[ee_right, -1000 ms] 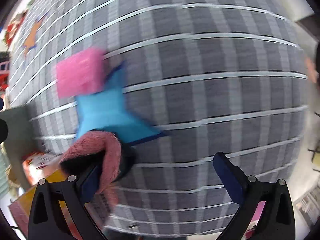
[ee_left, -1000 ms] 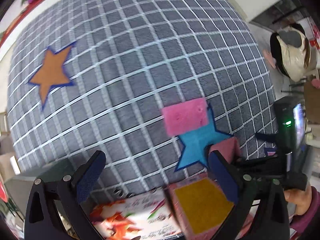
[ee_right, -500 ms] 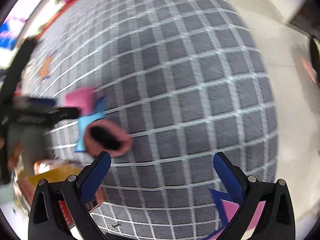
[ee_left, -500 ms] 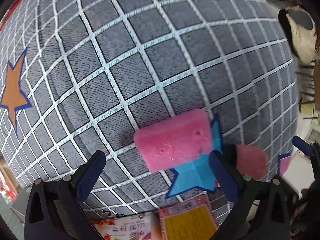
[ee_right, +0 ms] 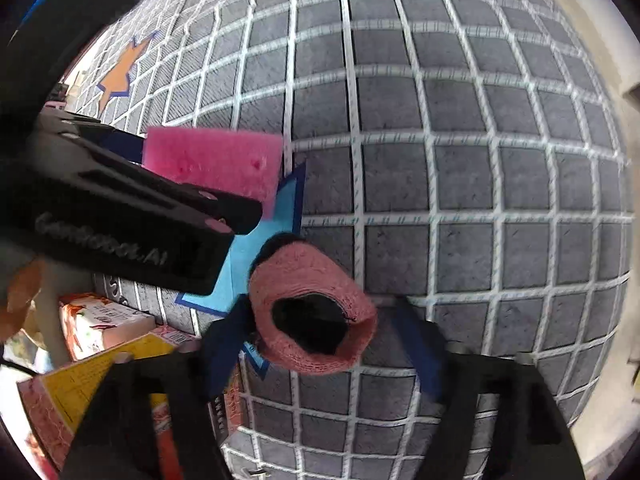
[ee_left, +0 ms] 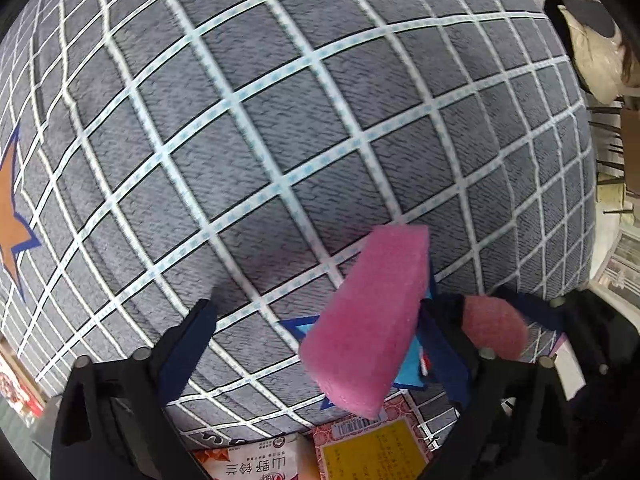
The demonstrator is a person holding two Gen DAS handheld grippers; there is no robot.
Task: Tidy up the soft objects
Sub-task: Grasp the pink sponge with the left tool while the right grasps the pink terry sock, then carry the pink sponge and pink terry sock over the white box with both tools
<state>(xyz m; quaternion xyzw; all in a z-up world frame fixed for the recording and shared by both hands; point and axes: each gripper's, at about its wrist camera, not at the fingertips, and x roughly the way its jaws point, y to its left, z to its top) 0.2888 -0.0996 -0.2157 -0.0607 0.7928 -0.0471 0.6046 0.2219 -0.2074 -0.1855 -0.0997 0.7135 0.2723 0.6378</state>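
Observation:
A pink sponge block [ee_left: 366,316] lies on the grey checked cloth [ee_left: 280,128], partly over a blue star patch [ee_left: 408,364]. It lies between the open fingers of my left gripper [ee_left: 320,344], against the right finger. In the right wrist view the sponge [ee_right: 216,162] sits behind the left gripper's black finger [ee_right: 132,216]. A salmon-pink rolled sock with a dark inside [ee_right: 316,316] lies on the cloth between the open fingers of my right gripper [ee_right: 324,344], close to the left finger. The sock also shows in the left wrist view [ee_left: 494,328].
Printed packets and a red-and-yellow box [ee_left: 372,448] lie at the cloth's near edge, also in the right wrist view [ee_right: 80,392]. An orange star patch [ee_left: 12,216] lies at far left. A seated person [ee_left: 592,52] is beyond the cloth at far right.
Both grippers have moved down and closer to the cloth. The sponge now lies between the left fingers, and the sock between the right fingers. Both stay open.

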